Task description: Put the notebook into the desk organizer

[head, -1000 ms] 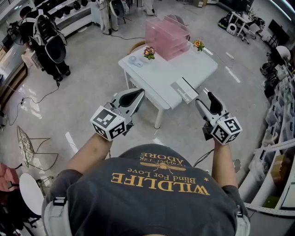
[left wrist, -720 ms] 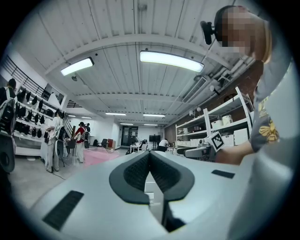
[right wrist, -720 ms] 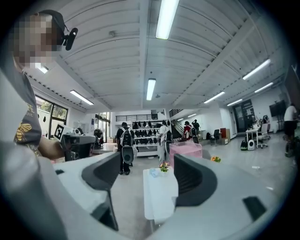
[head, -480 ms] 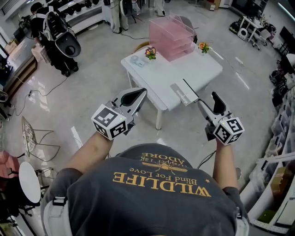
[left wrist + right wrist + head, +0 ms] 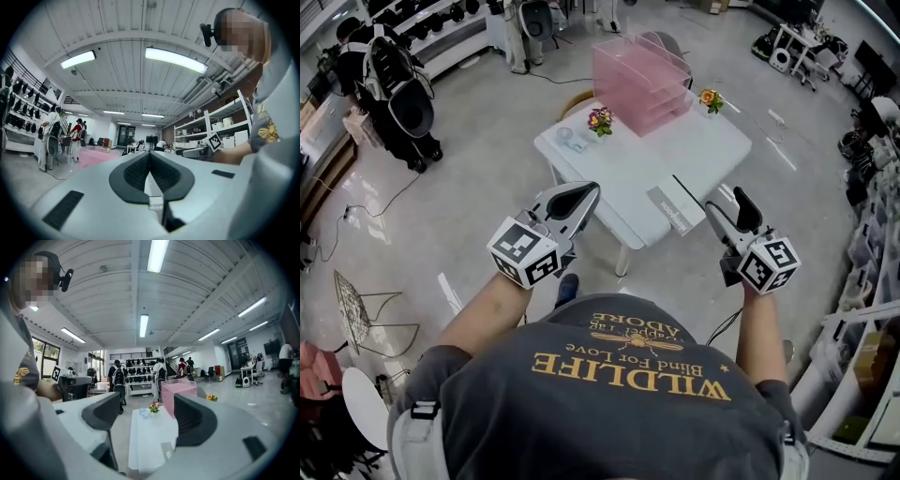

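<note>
**Notebook** (image 5: 669, 208): grey, lying flat on the white table (image 5: 703, 150). It sits at the table's near edge, just right of frame centre in the head view. Its long axis runs diagonally from upper left to lower right, in line with that table edge. The lower short end points toward the frame's lower right. The cover print is too small to read.

**Desk organizer** (image 5: 639, 77): pink, translucent and tiered, at the far side of the table, upper centre of the frame. It is well apart from the notebook.

**Flower pots**: two small ones, one left of the organizer (image 5: 600, 119) and one to its right (image 5: 709, 97).

**Left gripper** (image 5: 150, 157): left of centre in the head view and off the table. Its jaws are clenched, with the pads meeting at the tips and nothing grasped.

**Right gripper** (image 5: 150, 423): right of centre in the head view, just right of the notebook and apart from it. Its jaws are released wide and have just been opening. Nothing is grasped, and only the distant table shows between them.
</note>
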The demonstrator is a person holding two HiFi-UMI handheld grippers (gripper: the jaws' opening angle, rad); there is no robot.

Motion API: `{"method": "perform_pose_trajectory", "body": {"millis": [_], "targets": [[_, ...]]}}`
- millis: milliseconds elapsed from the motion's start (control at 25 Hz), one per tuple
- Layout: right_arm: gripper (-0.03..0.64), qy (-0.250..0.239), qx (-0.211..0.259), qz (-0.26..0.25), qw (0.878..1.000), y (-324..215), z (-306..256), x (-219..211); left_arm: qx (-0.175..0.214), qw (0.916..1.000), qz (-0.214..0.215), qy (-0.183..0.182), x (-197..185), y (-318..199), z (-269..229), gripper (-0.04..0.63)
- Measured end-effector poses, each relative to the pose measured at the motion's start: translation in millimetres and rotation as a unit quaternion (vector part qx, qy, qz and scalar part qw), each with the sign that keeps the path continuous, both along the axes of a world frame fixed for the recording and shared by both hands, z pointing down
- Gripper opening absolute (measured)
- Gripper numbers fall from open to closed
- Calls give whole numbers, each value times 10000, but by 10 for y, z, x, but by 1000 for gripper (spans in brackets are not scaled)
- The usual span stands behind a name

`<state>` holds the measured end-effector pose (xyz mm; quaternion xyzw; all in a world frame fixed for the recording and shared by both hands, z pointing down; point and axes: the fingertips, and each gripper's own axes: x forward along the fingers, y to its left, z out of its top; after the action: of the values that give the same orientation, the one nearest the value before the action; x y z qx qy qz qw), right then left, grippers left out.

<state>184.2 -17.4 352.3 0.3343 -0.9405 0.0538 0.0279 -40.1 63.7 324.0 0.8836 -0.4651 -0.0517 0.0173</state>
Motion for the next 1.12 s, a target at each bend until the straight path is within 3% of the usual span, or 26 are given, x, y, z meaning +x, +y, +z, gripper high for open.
{"method": "perform_pose_trajectory", "body": {"millis": [360,560,880,1120], "targets": [[344,94,8,778,9969,-979,-150,-938,179,9968,784,44,-1053,-1364,-114,2],[344,124,-50,1177,9930,-1395,-167,-1196,220,9932,1144,81,-1388,-1950,-146,2],[344,234,-212,1418,9894,-1840,-86,-1240,60,9890,1469,163,-1405,-2502,-14,2],[344,89,-301,1253,9916,-2233,12,-794,-52,9904,1379,-15,-909,-2808,89,2]]}}
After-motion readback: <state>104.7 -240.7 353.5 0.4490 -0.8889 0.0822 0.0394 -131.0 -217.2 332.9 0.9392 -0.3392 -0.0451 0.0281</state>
